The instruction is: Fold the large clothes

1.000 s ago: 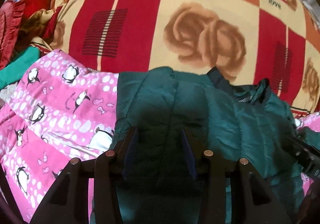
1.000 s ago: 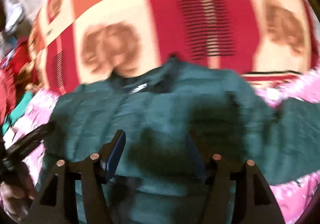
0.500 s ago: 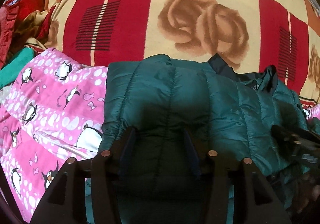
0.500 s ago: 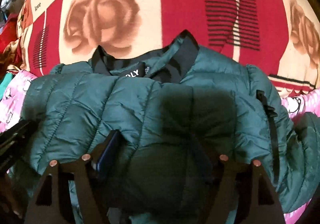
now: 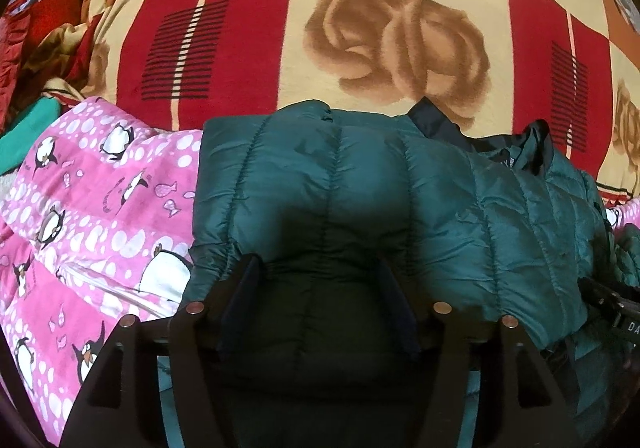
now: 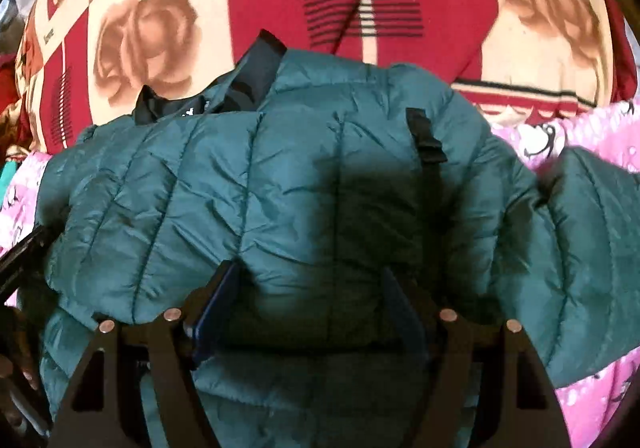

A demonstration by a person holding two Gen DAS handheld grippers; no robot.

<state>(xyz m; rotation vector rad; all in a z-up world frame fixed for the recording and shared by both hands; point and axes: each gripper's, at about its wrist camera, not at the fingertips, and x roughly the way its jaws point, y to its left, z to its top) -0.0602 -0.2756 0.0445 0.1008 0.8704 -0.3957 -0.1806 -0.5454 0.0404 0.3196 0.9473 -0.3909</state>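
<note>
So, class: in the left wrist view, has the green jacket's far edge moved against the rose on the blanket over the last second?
Yes. The green jacket edge has come up toward the rose; it now sits just below it.

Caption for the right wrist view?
Open right gripper over a teal puffer jacket lying on a rose blanket.

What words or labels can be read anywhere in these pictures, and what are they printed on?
"love": twice on the red, cream and orange rose-patterned blanket, upper left and upper right in the left view.
"DA": start of a cut-off marking on the black gripper at the left view's right edge.
Neck label of the teal quilted puffer jacket: mostly hidden, unreadable in either view.
Small word on the blanket in the right view: too blurred.
</note>
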